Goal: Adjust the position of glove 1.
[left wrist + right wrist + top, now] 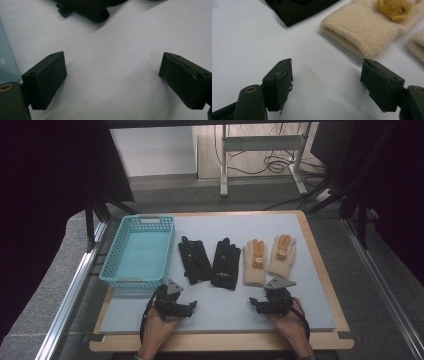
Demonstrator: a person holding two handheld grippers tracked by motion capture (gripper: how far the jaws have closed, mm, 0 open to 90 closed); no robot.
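So both tongs are just parked at the near edge of the tabletop [320, 270], left tongs [176, 304] and right tongs [269, 303], jaws spread wide with nothing between them. Looks like the very start: nothing picked up yet. Just past them lie the black gloves [210, 261] and the tan gloves [269, 256], flat in a row, cuffs toward the person, fingers pointing away. Next move is probably reaching forward for a cuff. The basket [116, 270] sits at far left.
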